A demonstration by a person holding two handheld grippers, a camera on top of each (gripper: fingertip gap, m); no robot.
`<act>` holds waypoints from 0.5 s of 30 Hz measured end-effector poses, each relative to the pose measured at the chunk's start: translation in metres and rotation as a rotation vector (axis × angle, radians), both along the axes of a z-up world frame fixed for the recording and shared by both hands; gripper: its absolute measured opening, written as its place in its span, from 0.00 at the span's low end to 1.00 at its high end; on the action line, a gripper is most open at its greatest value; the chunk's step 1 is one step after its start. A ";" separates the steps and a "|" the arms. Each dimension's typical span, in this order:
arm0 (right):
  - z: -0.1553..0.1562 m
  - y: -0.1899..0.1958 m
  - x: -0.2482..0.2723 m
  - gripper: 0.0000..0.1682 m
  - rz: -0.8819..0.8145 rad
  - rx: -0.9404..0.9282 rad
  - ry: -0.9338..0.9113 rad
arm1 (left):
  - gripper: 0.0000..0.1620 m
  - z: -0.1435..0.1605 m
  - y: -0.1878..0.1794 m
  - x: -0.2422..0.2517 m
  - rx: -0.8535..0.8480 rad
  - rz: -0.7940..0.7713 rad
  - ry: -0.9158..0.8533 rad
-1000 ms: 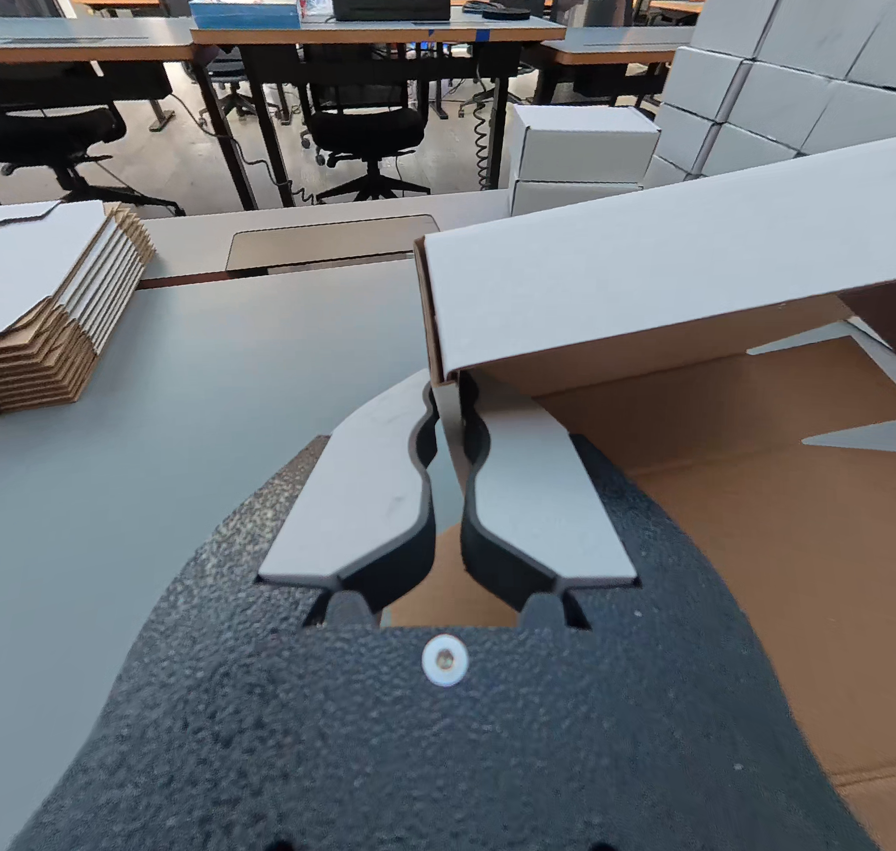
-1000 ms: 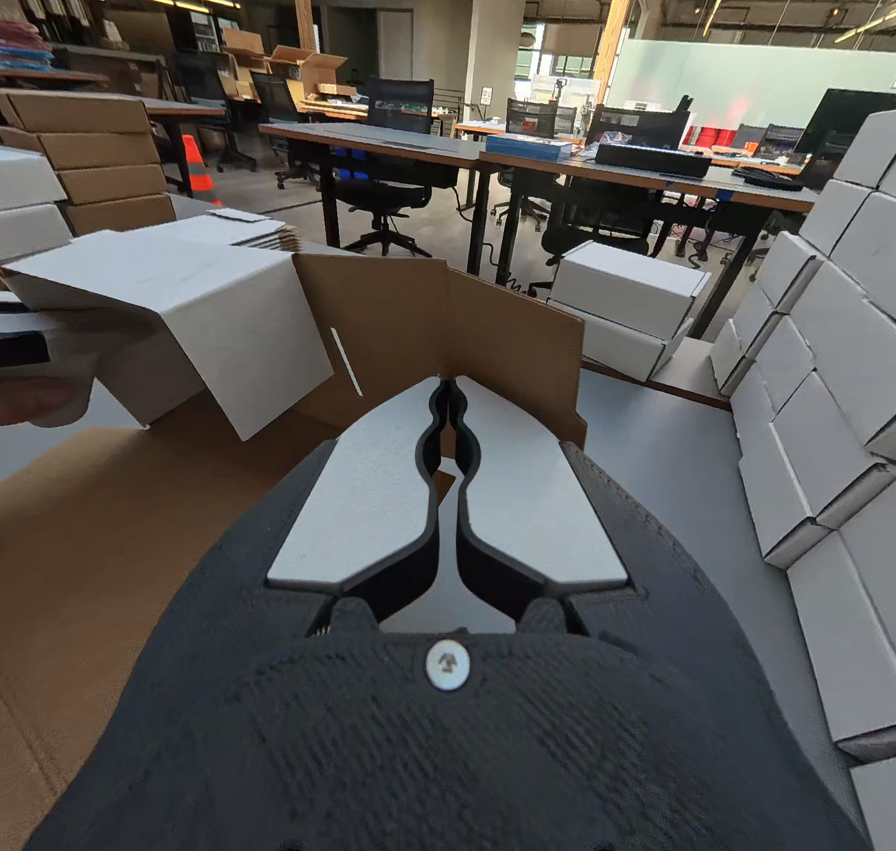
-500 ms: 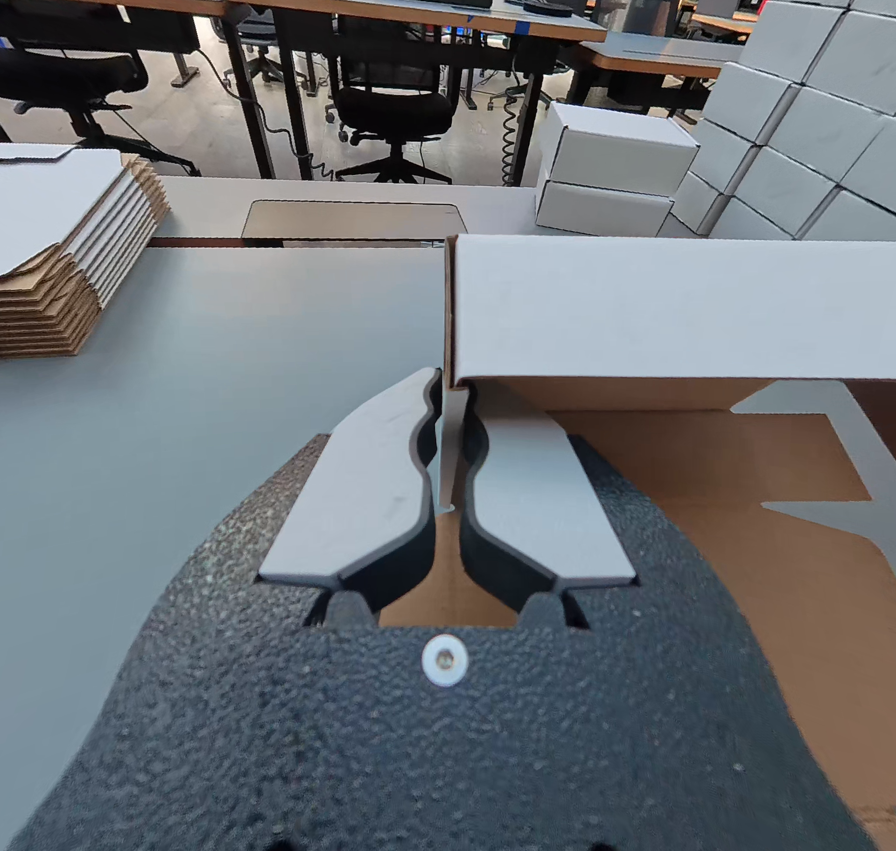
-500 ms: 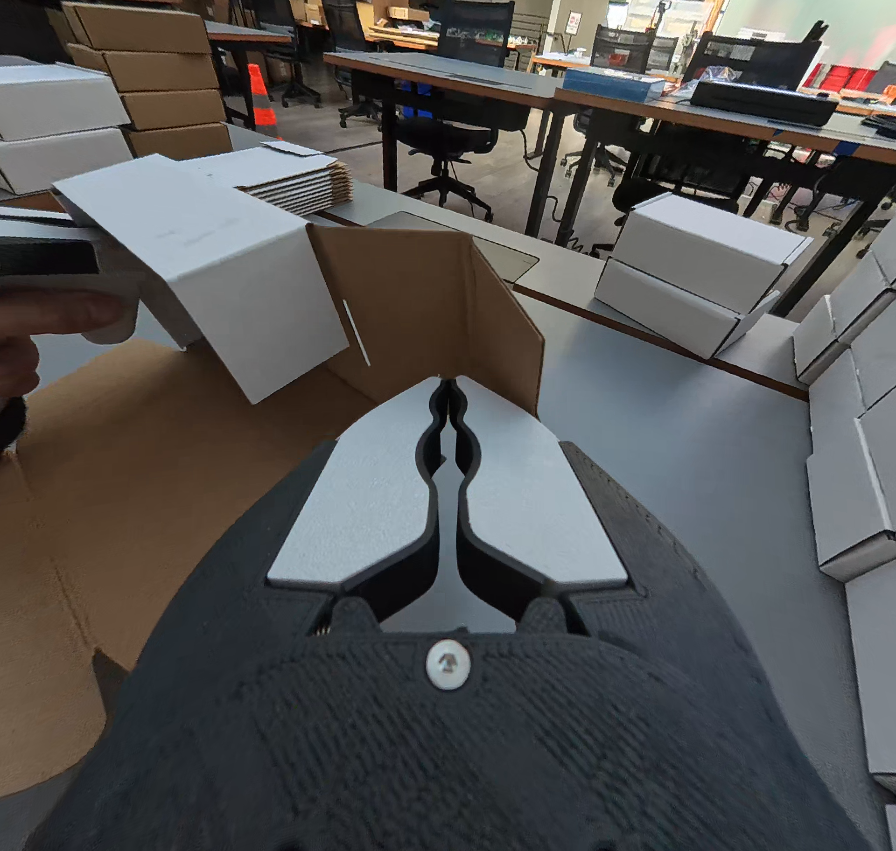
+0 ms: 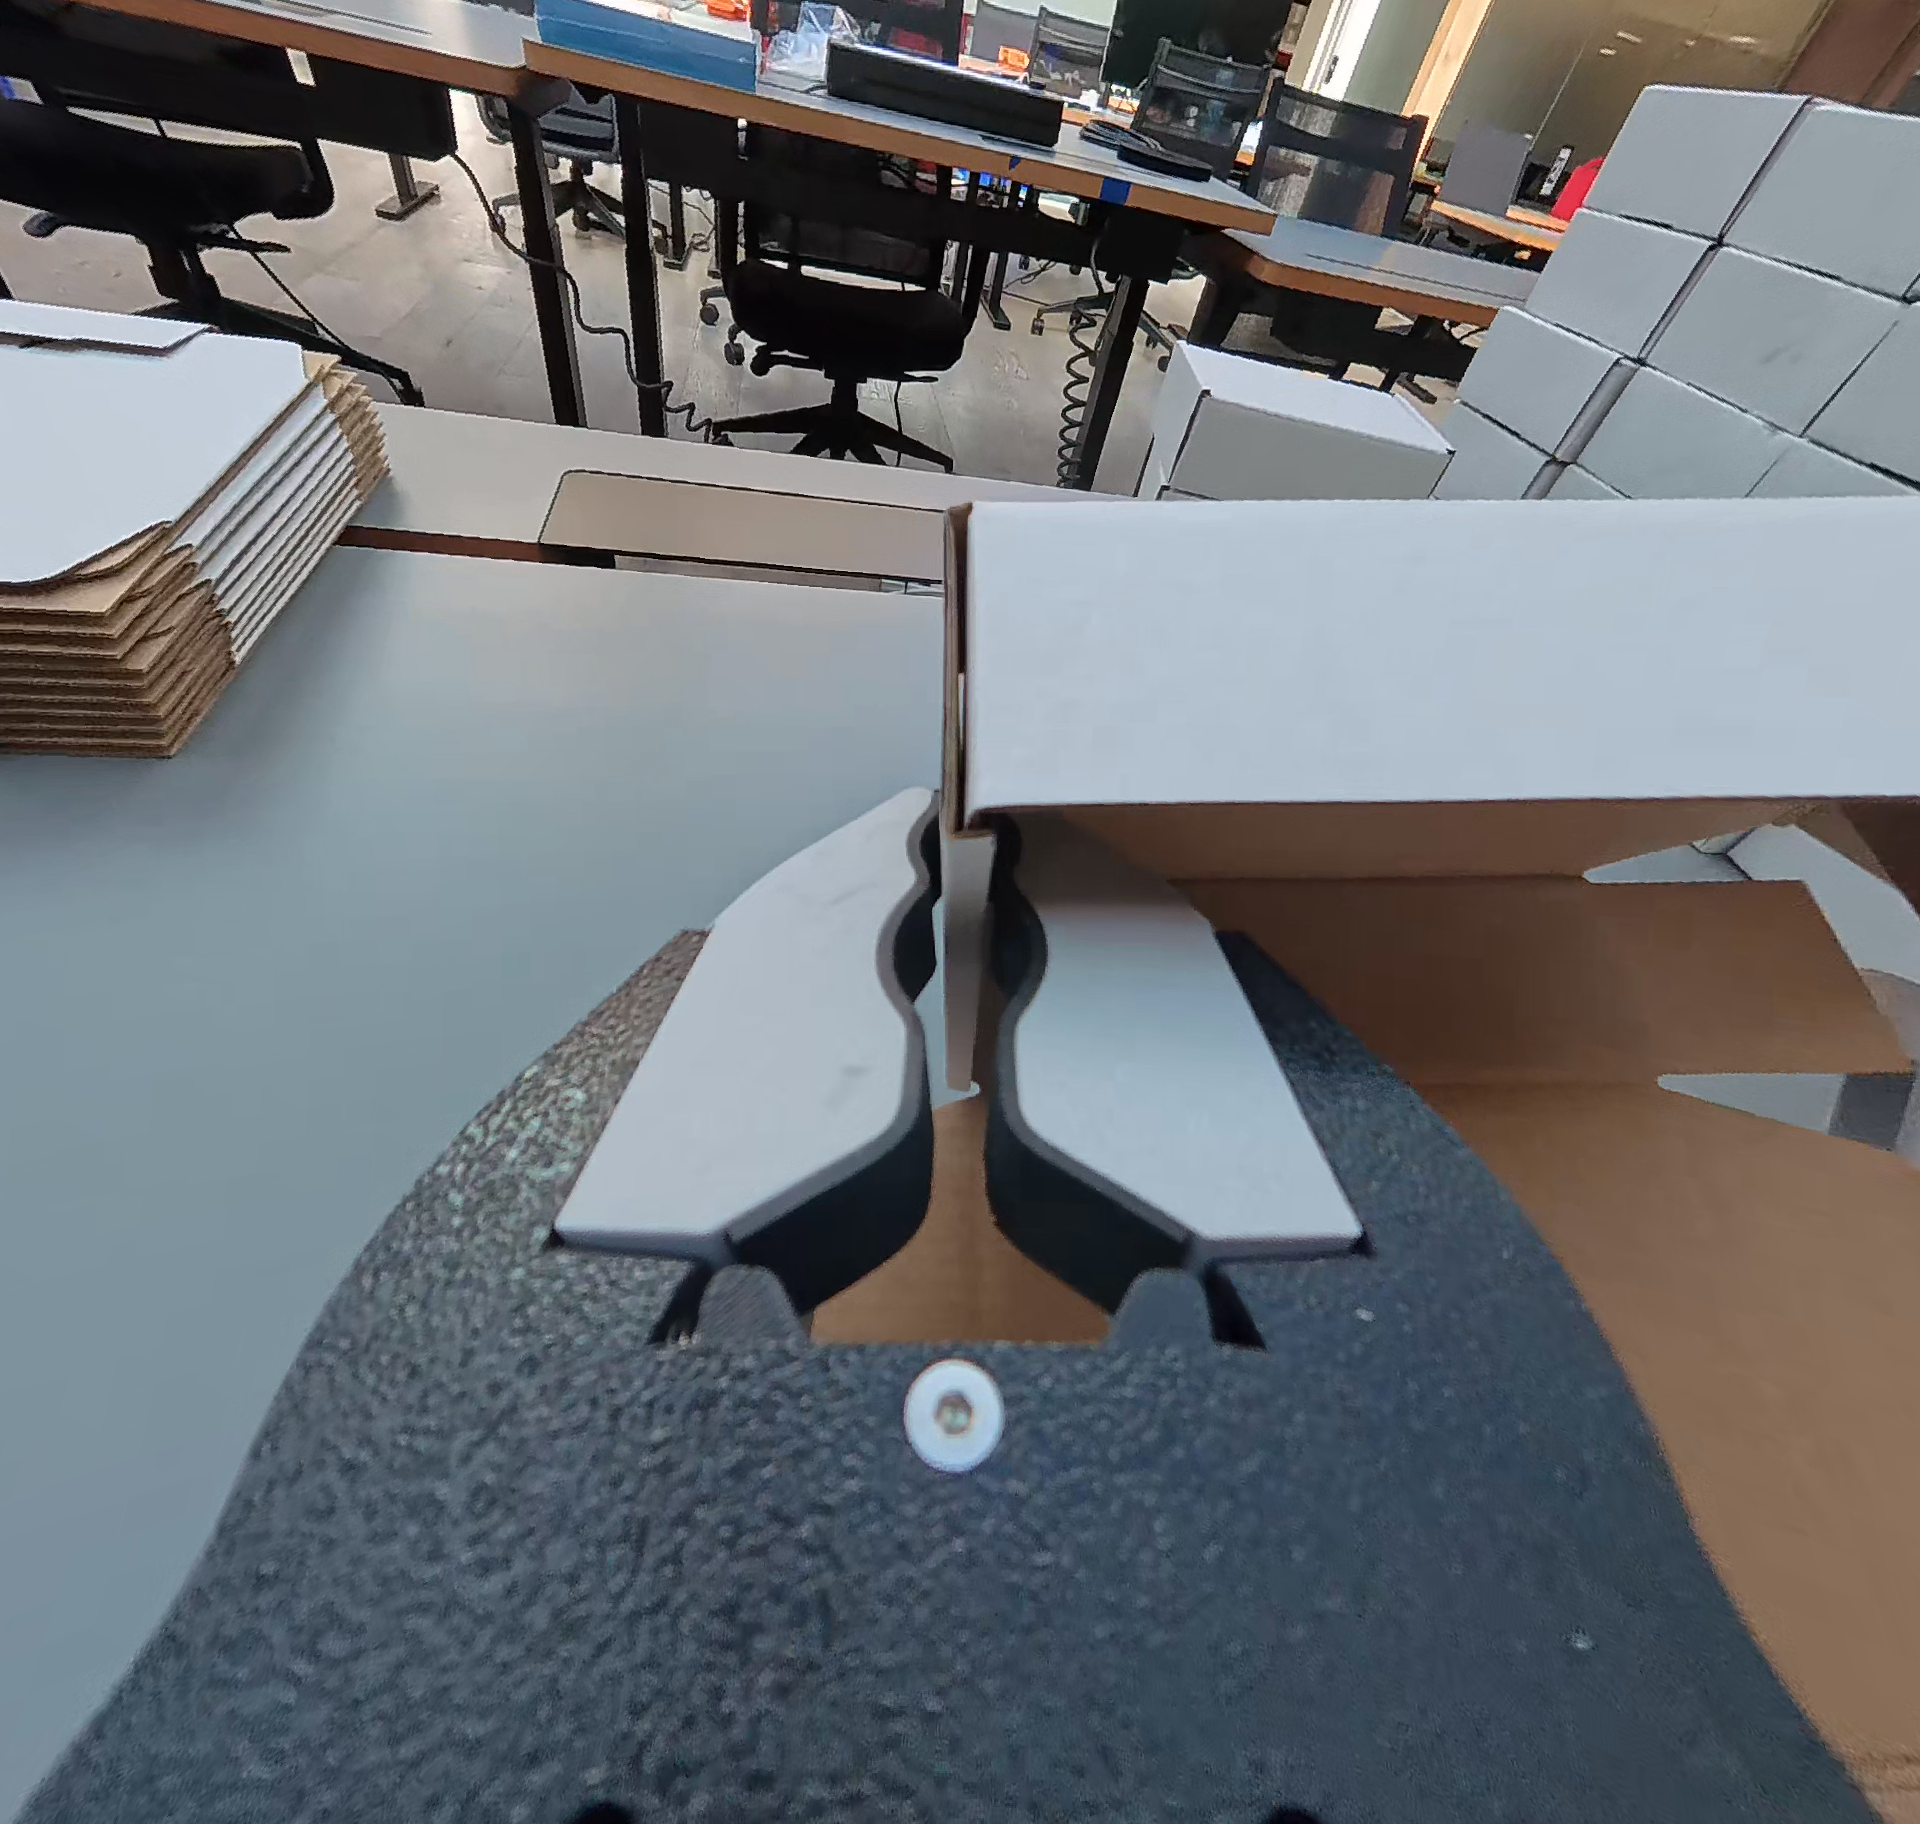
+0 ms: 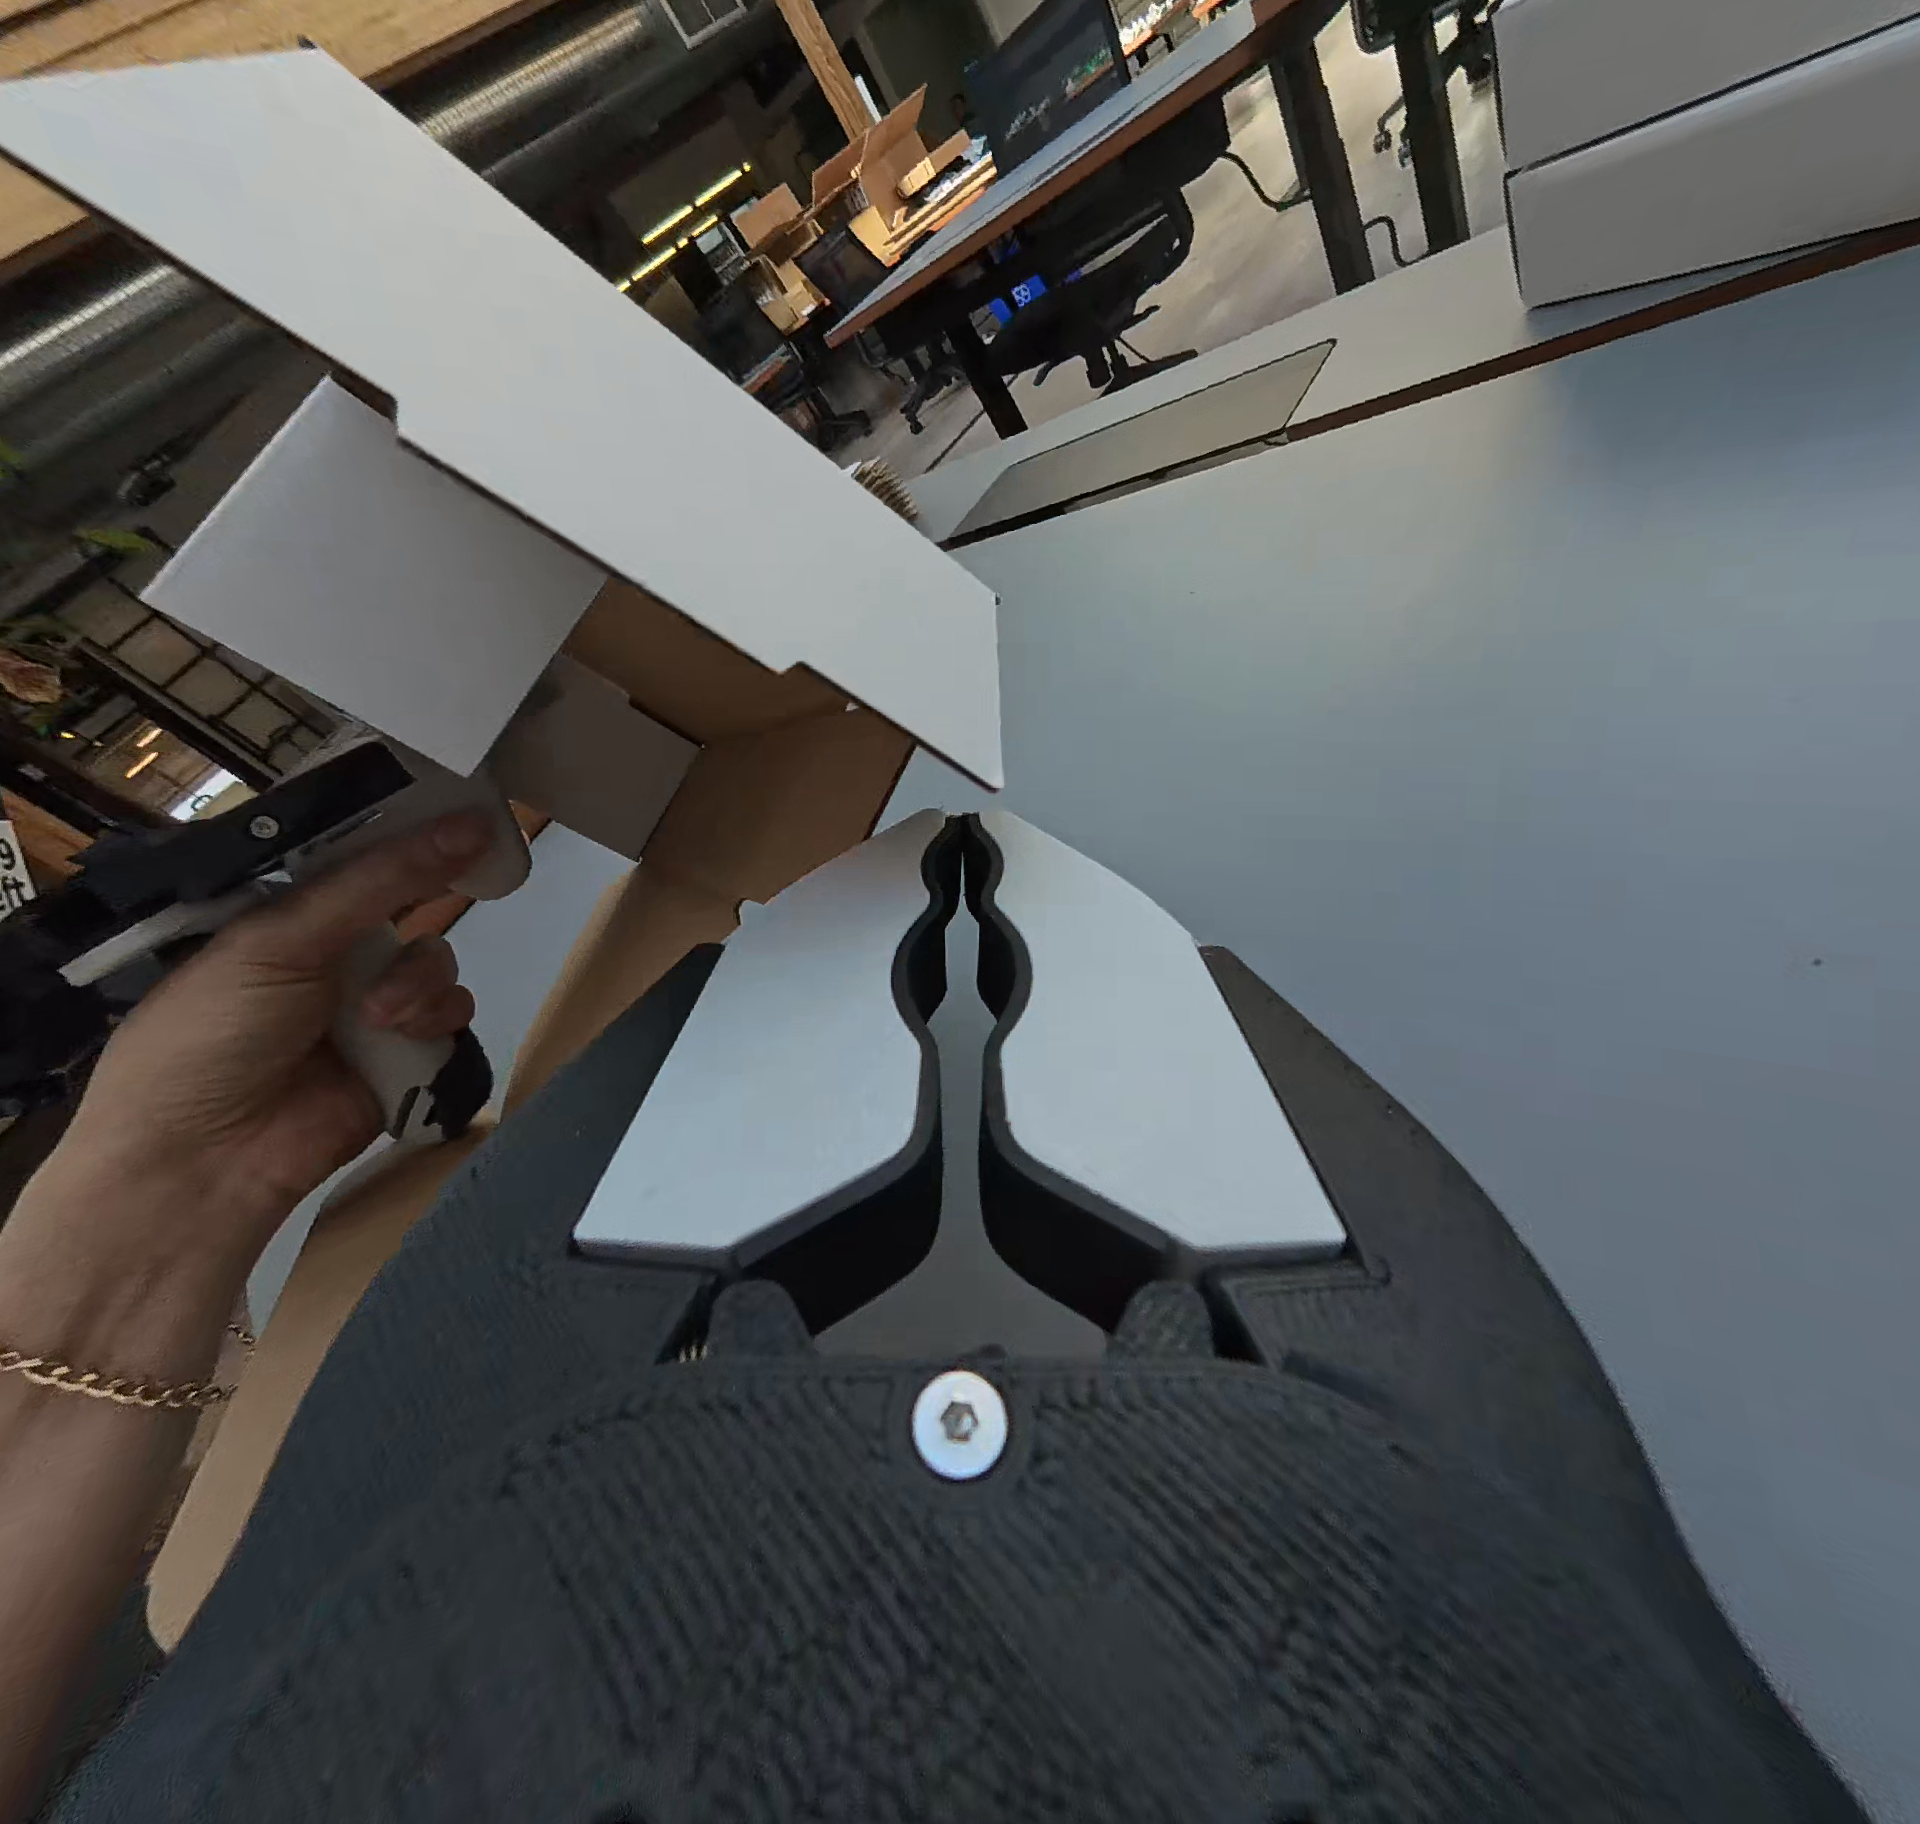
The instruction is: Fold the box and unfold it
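The box is a die-cut cardboard sheet, white outside and brown inside, partly folded. In the left wrist view my left gripper is shut on a narrow white flap of the box, under the corner of a long white panel. The brown inner sheet spreads out to the right. In the right wrist view the box hangs tilted above the table, held by the left gripper in a person's hand. My right gripper is shut and empty, its tips just below the panel's lower corner.
The grey table extends to the right. A stack of flat cardboard blanks lies at the left. Folded white boxes are piled at the right, with two more behind the table. Desks and office chairs stand beyond.
The right gripper has swung away from the brown side wall and now sits tilted under the raised white panel. The left gripper still holds the flap, and the panel has levelled out.
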State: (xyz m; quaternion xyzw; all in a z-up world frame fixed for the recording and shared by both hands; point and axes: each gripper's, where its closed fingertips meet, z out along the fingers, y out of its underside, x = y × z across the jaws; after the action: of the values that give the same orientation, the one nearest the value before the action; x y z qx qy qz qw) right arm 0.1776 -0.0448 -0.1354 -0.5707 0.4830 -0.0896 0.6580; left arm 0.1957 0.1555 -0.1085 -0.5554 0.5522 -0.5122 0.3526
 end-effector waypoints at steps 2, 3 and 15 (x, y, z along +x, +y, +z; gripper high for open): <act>0.009 0.000 -0.002 0.00 -0.005 0.030 -0.029 | 0.03 -0.001 -0.001 0.000 0.008 -0.008 -0.002; 0.011 0.000 -0.003 0.00 -0.001 0.019 -0.041 | 0.03 0.000 -0.001 0.000 0.021 -0.006 -0.007; 0.025 0.009 -0.010 0.00 -0.124 -0.356 -0.251 | 0.03 0.002 -0.014 -0.003 0.077 0.006 -0.013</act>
State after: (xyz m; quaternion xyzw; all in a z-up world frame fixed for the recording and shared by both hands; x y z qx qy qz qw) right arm 0.1680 -0.0362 -0.1102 -0.6314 0.4082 -0.2842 0.5949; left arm 0.1928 0.1418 -0.1064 -0.5396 0.5677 -0.4931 0.3788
